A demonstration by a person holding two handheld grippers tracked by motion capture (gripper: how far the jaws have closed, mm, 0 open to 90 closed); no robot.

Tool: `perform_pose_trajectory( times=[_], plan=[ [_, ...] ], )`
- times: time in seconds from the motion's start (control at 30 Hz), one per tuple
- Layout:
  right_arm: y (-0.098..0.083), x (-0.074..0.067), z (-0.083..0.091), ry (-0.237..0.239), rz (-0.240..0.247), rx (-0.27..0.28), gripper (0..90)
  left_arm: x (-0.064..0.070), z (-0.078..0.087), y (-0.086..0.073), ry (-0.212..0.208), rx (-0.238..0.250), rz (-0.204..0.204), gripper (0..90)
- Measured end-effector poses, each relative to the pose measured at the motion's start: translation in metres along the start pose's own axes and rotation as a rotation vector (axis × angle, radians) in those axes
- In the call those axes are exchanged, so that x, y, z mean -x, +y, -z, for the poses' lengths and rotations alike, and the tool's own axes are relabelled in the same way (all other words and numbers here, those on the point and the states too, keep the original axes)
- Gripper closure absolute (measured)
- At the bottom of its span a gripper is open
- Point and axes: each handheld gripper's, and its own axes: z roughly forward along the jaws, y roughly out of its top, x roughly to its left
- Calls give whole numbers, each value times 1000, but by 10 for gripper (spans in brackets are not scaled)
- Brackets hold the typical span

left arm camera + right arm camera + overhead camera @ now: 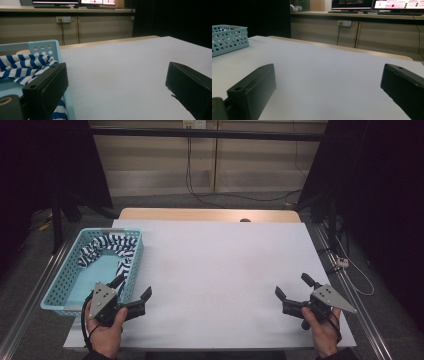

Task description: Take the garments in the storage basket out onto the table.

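Note:
A light blue perforated basket [59,279] stands at the table's left edge with a blue-and-white striped cloth [107,245] lying in its far end. My left gripper [132,287] rests low by the basket's near right corner, jaws wide open with nothing between them. In the left gripper view the striped cloth [22,66] and the basket wall [42,47] sit just behind the left jaw. My right gripper [292,286] is held near the table's right front, open and empty. The right gripper view shows the basket [228,37] far off at the left.
A white sheet [215,270] covers the table, bare between the two grippers. A wooden strip [210,214] edges the far side. Cables [345,262] lie on the floor at the right. Monitors [374,4] stand on a counter beyond the table.

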Motion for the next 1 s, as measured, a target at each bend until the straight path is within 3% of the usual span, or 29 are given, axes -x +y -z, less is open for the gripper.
perform_pose_trajectory(
  times=[0.1,0.2,0.3,0.57,0.77,0.87,0.9,1.0],
  plan=[
    [0,0,0,0,-1,-9,0,-1,0,1,7,-7,-18,42],
    [0,0,-1,4,1,-11,0,-2,1,3,-2,-12,-20,43],
    [-1,0,-2,8,0,-8,0,-3,4,4,3,-49,-18,43],
    [-1,0,-7,22,-2,-14,0,-8,13,12,21,-63,-21,43],
    [-1,0,-9,23,-8,-14,0,-12,12,19,-11,-77,-14,50],
    [0,0,-8,27,-6,-14,0,-15,9,25,-27,-106,-40,51],
    [0,0,-8,24,-5,-13,0,-17,9,27,-38,-131,-77,51],
    [-1,1,-8,29,-8,-20,0,-21,7,32,-57,-146,-39,48]
  ],
)
